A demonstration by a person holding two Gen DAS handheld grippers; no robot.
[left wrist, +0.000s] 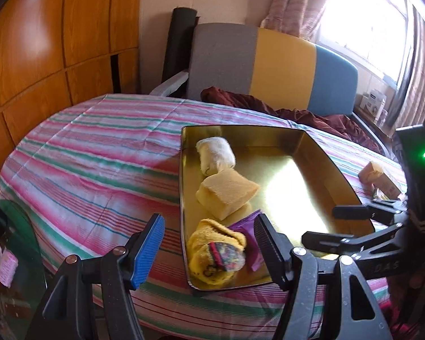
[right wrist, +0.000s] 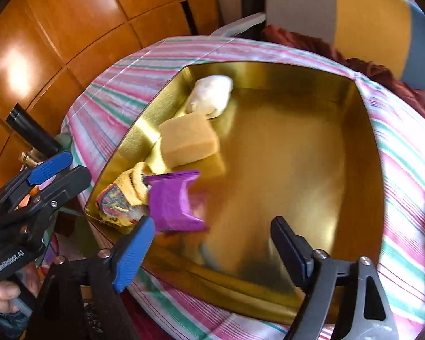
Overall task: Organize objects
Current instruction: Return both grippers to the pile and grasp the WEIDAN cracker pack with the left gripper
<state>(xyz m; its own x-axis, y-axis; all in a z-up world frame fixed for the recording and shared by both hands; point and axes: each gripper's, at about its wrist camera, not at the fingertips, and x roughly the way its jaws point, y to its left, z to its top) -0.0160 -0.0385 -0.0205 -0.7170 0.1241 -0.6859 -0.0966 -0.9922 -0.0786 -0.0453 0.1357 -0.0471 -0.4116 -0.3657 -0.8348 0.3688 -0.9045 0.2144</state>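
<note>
Both grippers' jaws stand wide, holding nothing. The purple folded pouch [right wrist: 174,201] leans on the yellow patterned towel [right wrist: 127,195] inside the gold metal tray [right wrist: 362,141]; it may topple flat, I judge.

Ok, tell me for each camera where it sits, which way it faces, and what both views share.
Left wrist: sits on the left gripper, looking down and forward over the striped cloth at the gold tin; its own open fingers show, and the right gripper enters from the right.
Right wrist: sits on the right gripper, looking steeply down into the tin; its open fingers show, the left gripper and a hand at left.
Shared: tin, sponge, purple packet.
</note>
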